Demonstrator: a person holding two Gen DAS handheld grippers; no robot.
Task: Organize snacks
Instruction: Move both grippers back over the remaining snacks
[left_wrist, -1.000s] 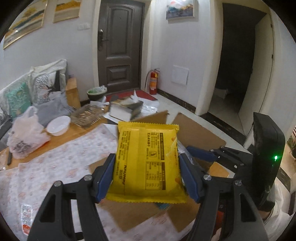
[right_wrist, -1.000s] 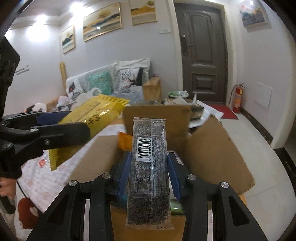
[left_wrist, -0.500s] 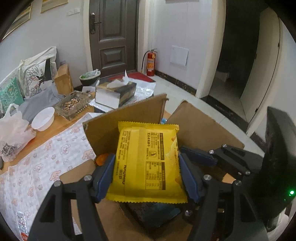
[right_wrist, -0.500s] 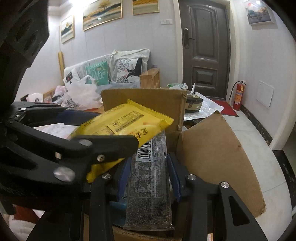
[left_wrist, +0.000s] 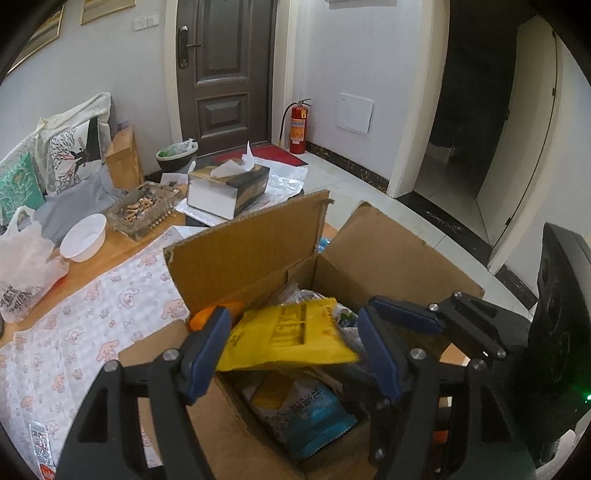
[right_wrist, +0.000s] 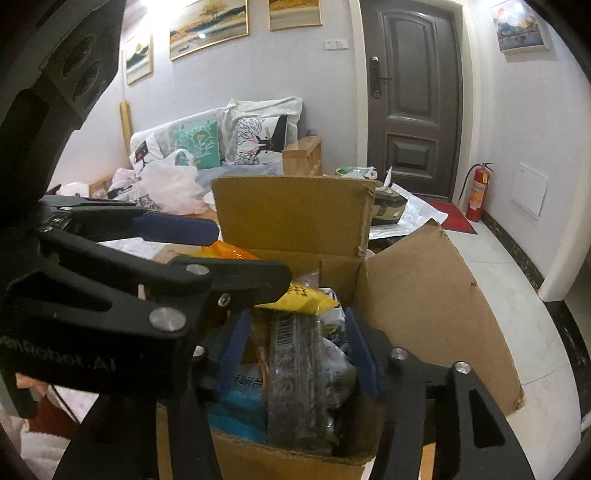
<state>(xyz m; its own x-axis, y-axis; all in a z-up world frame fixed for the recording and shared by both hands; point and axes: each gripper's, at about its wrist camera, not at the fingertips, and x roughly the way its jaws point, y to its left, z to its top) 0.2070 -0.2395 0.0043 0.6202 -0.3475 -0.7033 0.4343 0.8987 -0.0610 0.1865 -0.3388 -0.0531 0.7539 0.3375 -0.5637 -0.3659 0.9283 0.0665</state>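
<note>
Both packets over the cardboard box (left_wrist: 373, 254): my left gripper (left_wrist: 295, 343) opening, yellow packet (left_wrist: 291, 338) slipping free; right gripper (right_wrist: 295, 354) opening, dark bar (right_wrist: 295, 365) lying lengthwise between the jaws.

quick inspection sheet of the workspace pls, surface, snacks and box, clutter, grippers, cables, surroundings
surface: wooden table with a patterned cloth.
job's things: open cardboard box holds snack packets; yellow packet tilts between the left pads; dark barcode packet lies between the right pads.
clutter: tissue box, ashtray, white bowl, plastic bag.
grippers: left hand-held gripper opening, yellow packet slipping free; right hand-held gripper opening, pads clear of the dark packet.
cables: thin dark cord at the lower left of the right view.
surroundings: dark door, fire extinguisher, sofa cushions.
</note>
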